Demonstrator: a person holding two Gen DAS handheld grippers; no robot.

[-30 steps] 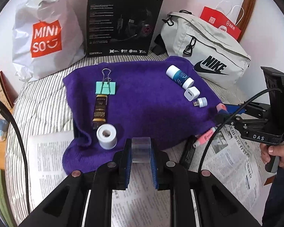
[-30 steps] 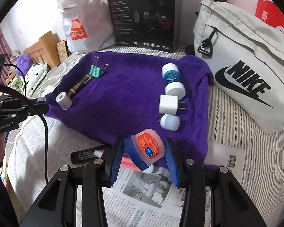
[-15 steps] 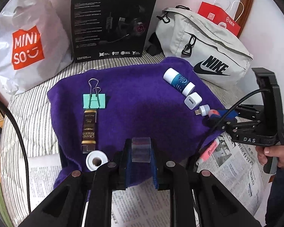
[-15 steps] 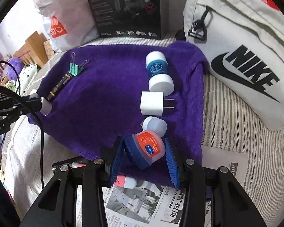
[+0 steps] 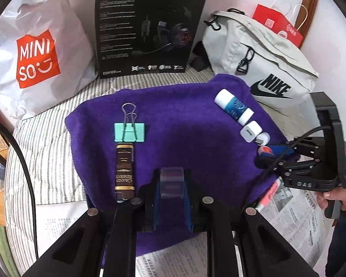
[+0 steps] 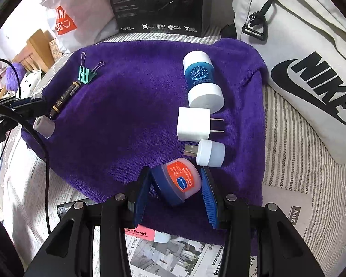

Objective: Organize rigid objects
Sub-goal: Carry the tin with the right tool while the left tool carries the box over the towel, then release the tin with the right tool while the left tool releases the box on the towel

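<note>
Vaseline jar (image 6: 178,182), clamped in our right tool (image 6: 175,190), has sunk to the purple towel (image 6: 131,106) just below the USB light (image 6: 210,153); our left tool (image 5: 172,194), gripping a tape roll (image 5: 171,182), has closed in beside the brown tube (image 5: 125,173). Both look ready to set down.

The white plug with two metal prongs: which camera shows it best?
The right wrist view: the white plug lies close, both prongs clear. The left wrist view shows it small near the towel's far edge, prongs hidden.
</note>
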